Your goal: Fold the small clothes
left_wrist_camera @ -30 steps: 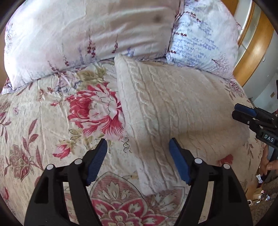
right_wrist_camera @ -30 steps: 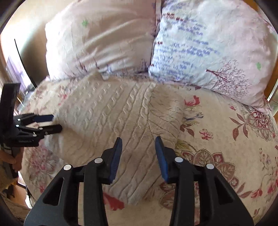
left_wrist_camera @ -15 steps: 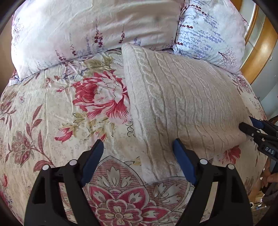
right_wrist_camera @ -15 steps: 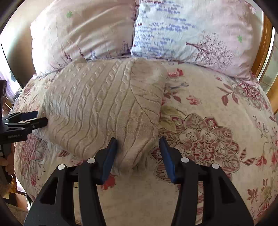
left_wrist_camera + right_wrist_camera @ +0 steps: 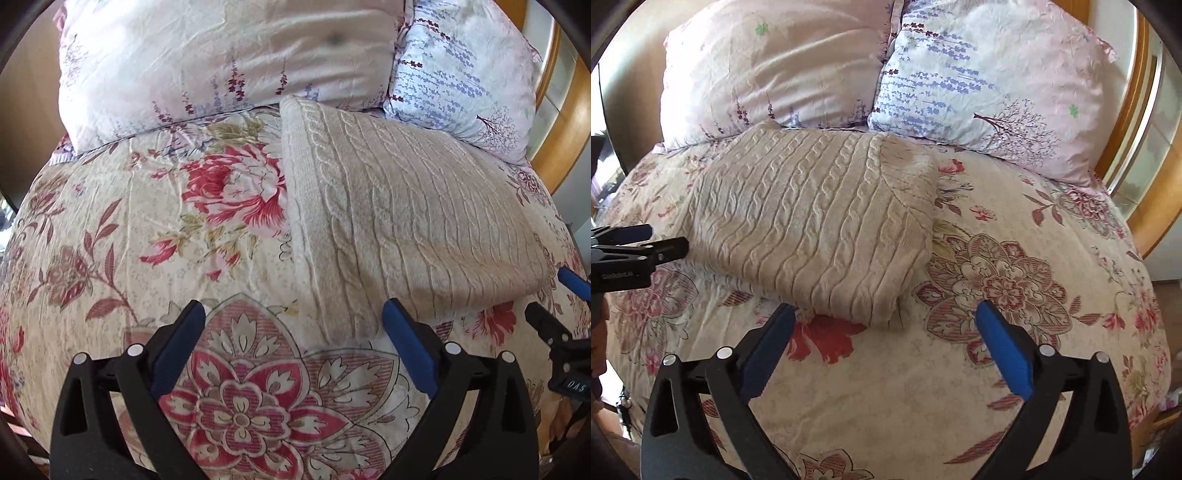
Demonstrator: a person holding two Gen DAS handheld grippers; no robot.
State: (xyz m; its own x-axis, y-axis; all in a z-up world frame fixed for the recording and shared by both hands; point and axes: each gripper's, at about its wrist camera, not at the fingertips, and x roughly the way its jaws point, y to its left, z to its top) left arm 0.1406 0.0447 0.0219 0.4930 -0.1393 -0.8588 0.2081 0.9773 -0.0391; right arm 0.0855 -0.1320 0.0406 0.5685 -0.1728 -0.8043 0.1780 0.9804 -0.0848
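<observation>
A cream cable-knit sweater point(image 5: 399, 221) lies folded into a thick rectangle on the floral bedspread point(image 5: 147, 229), its far end against the pillows. It also shows in the right wrist view point(image 5: 820, 225). My left gripper point(image 5: 291, 332) is open and empty, just short of the sweater's near left corner. My right gripper point(image 5: 884, 328) is open and empty, just short of the sweater's near right corner. Each gripper shows at the edge of the other's view: the right one point(image 5: 550, 306) and the left one point(image 5: 646, 240).
Two pillows lean at the head of the bed, a pink one point(image 5: 768, 70) on the left and a blue-printed one point(image 5: 990, 81) on the right. A wooden bed frame point(image 5: 1145, 147) curves along the right. The bedspread point(image 5: 1015, 280) stretches to the right of the sweater.
Both grippers have drawn back from the sweater toward the foot of the bed. The right gripper's jaws, narrow and straddling the sweater's near edge before, have opened wide and left it.
</observation>
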